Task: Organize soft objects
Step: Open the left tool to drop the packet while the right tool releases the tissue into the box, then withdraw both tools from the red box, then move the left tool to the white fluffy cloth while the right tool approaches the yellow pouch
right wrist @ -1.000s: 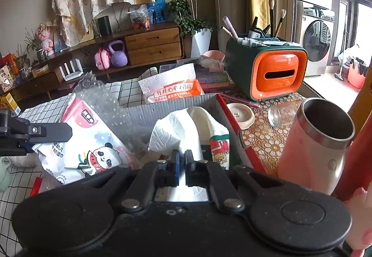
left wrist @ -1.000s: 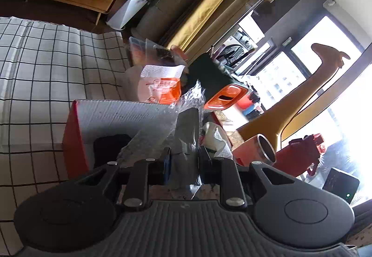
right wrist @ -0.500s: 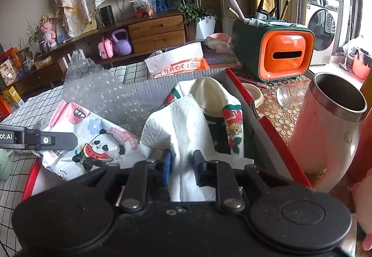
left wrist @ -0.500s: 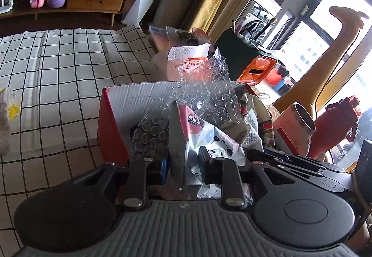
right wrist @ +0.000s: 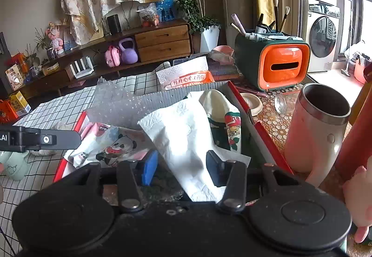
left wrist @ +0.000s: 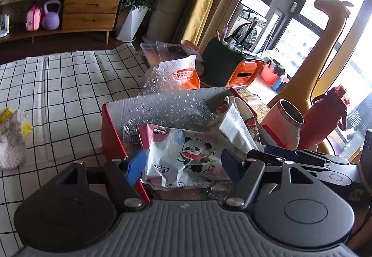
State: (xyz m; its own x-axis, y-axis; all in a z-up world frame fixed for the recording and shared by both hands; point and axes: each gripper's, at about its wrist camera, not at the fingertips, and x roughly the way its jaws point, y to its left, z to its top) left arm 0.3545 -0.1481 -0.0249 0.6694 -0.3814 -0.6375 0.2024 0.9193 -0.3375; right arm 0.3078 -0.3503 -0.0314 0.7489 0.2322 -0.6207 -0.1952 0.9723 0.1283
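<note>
Left gripper [left wrist: 183,164]: jaws spread wide, nothing clamped. It sits at the near edge of the red box [left wrist: 111,131], with the panda-print wipes pack [left wrist: 186,159] lying in the box between and just beyond its 2 fingers.

Right gripper [right wrist: 182,167]: jaws also apart, holding nothing. The white paper towel [right wrist: 186,140] lies in the gap between its fingers, draped over the box contents; whether either finger touches it cannot be told.

Box contents, seen from the left wrist:
1. Wipes pack, near left.
2. Bubble wrap [left wrist: 169,108], standing against the far wall and rising above it.
3. Paper towel, right of the wipes pack.
4. Cream printed cloth item [right wrist: 223,115], against the right wall, partly under the paper towel.

Surroundings: the box rests on the table, at the edge of a checked cloth [left wrist: 58,84]. An orange-and-white tissue pack [left wrist: 183,73] lies just behind the box. A pink steel-lined cup [right wrist: 318,126] stands right of the box. A green-and-orange organizer [right wrist: 276,61] stands farther back.
</note>
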